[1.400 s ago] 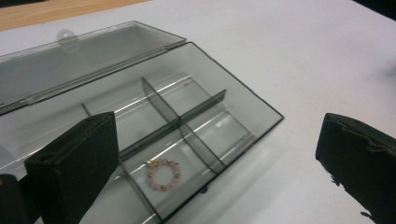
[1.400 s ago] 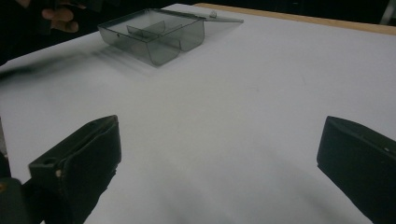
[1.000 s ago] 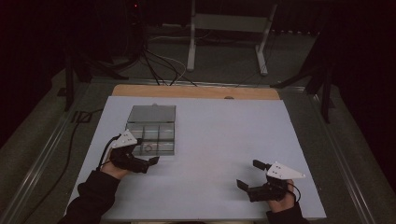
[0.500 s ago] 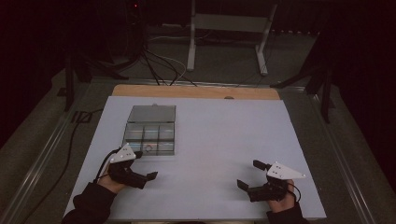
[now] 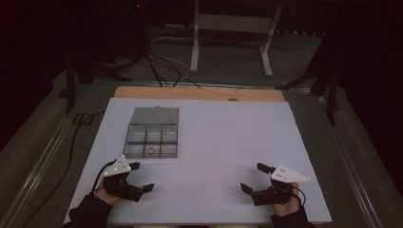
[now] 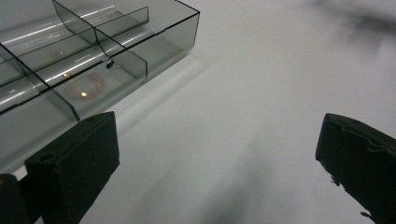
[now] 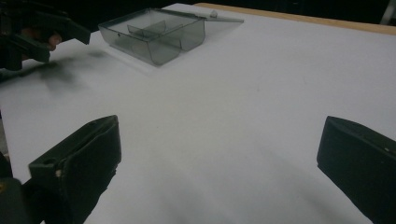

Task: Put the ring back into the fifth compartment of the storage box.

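A clear smoky-grey compartment box point(image 5: 152, 140) lies on the left half of the white table point(image 5: 228, 142), its lid point(image 5: 155, 115) folded flat on the far side. A small ring point(image 5: 150, 151) rests in the middle compartment of the near row. The left gripper point(image 5: 139, 177) sits just near of the box's near-left corner, apart from it; in the left gripper view the box's point(image 6: 93, 60) corner is just beyond the left jaw. The right gripper point(image 5: 254, 178) rests well apart from the box, at the near right of the table.

Both grippers are released, jaws spread wide and holding nothing; bare white surface lies between each pair of jaws. A hand point(image 5: 107, 192) grips the left gripper and another hand point(image 5: 285, 209) the right, dark sleeves entering from the near edge.

A wooden strip point(image 5: 199, 93) edges the table's far side. The room beyond is dark, with cables point(image 5: 161, 66) on the floor and a pale metal stand point(image 5: 233, 33).
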`<state>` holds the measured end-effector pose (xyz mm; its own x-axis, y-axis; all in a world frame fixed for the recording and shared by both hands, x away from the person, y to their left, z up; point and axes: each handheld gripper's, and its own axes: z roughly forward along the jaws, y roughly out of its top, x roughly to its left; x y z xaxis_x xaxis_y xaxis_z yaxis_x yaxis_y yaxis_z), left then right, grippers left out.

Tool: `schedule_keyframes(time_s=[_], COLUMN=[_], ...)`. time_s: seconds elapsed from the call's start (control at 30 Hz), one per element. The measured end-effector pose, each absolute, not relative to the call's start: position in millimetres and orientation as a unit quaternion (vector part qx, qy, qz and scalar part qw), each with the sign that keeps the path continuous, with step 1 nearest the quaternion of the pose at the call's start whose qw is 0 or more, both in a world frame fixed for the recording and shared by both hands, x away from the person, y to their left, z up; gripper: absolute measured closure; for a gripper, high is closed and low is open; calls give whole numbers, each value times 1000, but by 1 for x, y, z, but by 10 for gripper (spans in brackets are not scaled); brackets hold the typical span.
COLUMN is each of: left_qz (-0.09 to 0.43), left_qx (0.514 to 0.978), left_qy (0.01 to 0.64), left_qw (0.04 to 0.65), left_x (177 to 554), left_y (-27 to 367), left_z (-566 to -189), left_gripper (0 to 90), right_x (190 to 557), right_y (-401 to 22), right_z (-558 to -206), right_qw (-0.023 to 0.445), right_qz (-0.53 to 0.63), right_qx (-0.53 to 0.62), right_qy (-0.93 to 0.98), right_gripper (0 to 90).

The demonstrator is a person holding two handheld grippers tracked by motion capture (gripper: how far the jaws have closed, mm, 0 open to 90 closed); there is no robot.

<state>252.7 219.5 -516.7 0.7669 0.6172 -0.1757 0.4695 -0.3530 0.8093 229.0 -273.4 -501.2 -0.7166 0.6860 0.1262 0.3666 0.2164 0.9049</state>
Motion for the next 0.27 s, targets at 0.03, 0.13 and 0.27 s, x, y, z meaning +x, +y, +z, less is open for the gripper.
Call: schedule_keyframes(time_s=[0.03,0.13,0.27], left_qz=[76,79,79], left_qx=[817,815,814], left_qy=[336,337,336], left_qw=[463,464,466], left_x=[253,254,254], left_y=[220,220,221], left_z=[-517,-518,-518], left_gripper=[11,11,11], right_x=[229,229,229], right_y=[-273,-273,-273], right_z=[-501,-501,-501], right_qw=[153,153,152], right_qz=[523,525,525], right_qx=[344,343,343], right_qy=[764,764,764], right_gripper=[0,0,0])
